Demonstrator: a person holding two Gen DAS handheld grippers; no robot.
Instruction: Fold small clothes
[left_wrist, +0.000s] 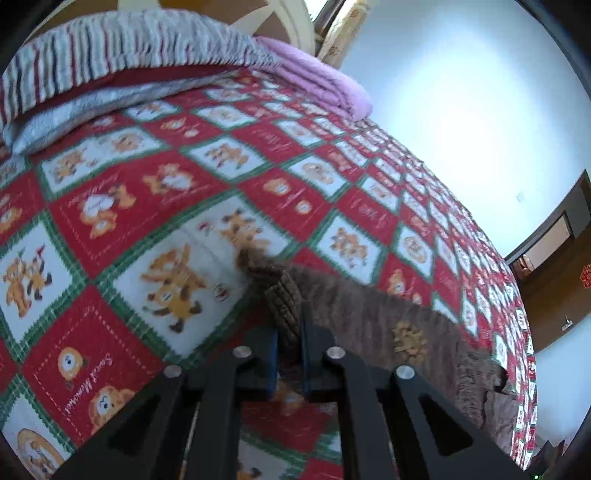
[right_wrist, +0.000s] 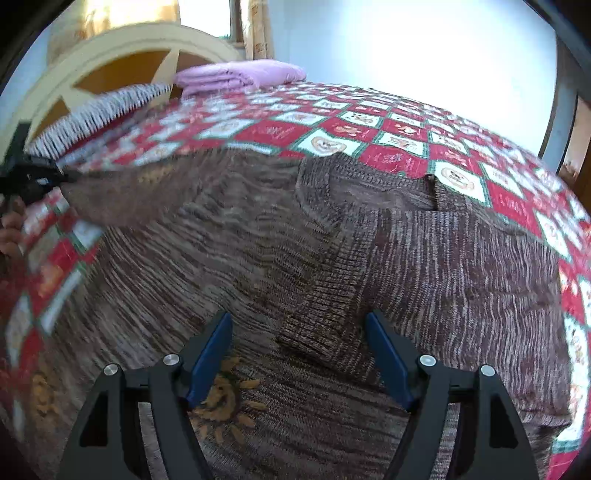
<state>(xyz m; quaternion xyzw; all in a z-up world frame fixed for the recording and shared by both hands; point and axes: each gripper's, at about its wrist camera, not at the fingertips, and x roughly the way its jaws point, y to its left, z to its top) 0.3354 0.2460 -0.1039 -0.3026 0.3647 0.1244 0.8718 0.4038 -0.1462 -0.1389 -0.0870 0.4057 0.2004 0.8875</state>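
Note:
A brown knitted sweater (right_wrist: 258, 240) with a yellow sun motif (right_wrist: 221, 402) lies spread on the red, green and white patterned bedspread (right_wrist: 406, 140). My left gripper (left_wrist: 288, 325) is shut on a ribbed edge of the sweater (left_wrist: 284, 299) and holds it pulled up from the bed; the rest of the sweater (left_wrist: 369, 314) trails to the right. The left gripper also shows at the left edge of the right wrist view (right_wrist: 33, 177), pulling a corner of the sweater. My right gripper (right_wrist: 299, 332) is open, its blue pads either side of a folded ribbed sleeve (right_wrist: 332, 295).
A folded pink blanket (left_wrist: 321, 81) and a striped grey and red quilt (left_wrist: 110, 55) lie at the head of the bed by the cream headboard (right_wrist: 110, 48). A brown door (left_wrist: 554, 251) and white wall are beyond the bed's far side.

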